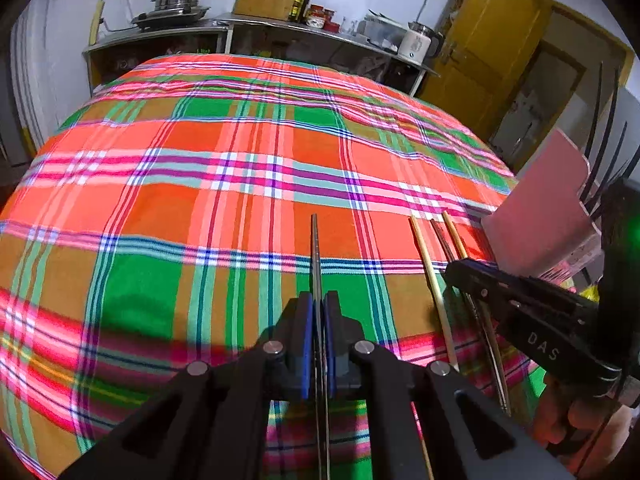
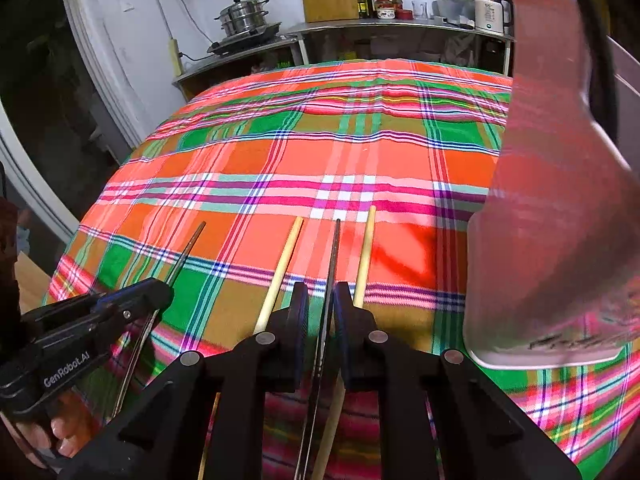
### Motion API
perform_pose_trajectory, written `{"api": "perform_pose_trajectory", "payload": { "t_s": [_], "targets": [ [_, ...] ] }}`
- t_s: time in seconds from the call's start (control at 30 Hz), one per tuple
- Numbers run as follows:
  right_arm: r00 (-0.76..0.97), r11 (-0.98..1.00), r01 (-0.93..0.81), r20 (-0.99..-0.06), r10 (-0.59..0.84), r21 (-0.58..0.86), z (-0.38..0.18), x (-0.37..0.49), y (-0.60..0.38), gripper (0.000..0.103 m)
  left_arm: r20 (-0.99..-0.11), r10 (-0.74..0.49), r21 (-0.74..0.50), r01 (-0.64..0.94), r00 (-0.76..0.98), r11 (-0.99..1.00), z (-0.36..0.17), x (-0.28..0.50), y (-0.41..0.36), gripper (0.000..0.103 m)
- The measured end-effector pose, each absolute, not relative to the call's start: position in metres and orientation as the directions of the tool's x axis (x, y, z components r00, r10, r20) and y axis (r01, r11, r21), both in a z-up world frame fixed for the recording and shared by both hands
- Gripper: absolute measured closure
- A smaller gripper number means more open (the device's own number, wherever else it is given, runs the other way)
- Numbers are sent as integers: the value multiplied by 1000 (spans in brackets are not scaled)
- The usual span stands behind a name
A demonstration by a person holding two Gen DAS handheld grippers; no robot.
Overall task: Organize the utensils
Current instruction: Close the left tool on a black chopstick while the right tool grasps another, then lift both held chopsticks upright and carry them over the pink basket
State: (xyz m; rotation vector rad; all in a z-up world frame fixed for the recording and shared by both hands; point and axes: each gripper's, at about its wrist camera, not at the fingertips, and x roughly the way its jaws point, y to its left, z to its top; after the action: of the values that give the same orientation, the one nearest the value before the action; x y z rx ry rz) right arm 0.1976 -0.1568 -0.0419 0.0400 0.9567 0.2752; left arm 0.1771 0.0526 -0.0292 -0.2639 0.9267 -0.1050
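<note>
We're clamping a dark chopstick (image 1: 315,256) in the left gripper (image 1: 319,312), another dark stick (image 2: 333,256) in the right gripper (image 2: 320,304), both closed tight. Risk: we're swinging long sticks w/ thin grip, so they're prob twisting or clipping the pink holder (image 2: 552,184).

2 dark metal chopsticks (image 2: 334,256) & 2 pale wooden ones (image 2: 280,268) lie side by side, pointing away, beside pink holder (image 2: 548,200).

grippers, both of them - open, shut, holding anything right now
Left gripper: shut on a thin dark metal chopstick.
Right gripper: shut on another thin dark metal chopstick.
</note>
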Motion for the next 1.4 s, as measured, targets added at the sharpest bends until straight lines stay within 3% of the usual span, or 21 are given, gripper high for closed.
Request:
{"api": "perform_pose_trajectory", "payload": {
  "t_s": [0.23,0.27,0.33,0.53,1.4],
  "targets": [
    [536,968,-218,-814,224,123,-42,204,-149,89,-798,-168,-195,15,579,981,-28,191,42,96],
    [534,968,-220,-815,223,121,-43,204,-149,97,-798,-162,-186,18,580,982,-28,191,41,96],
    [528,966,-223,-817,231,129,-42,204,-149,97,-801,-155,-174,23,578,984,-27,193,39,96],
    [533,957,-239,-802,270,163,-34,194,-147,98,-795,-187,-223,9,577,975,-23,188,45,97],
    [703,935,-254,-617,355,248,68,118,-187,98,-646,-282,-274,129,710,953,87,122,23,97]
  ]
}}
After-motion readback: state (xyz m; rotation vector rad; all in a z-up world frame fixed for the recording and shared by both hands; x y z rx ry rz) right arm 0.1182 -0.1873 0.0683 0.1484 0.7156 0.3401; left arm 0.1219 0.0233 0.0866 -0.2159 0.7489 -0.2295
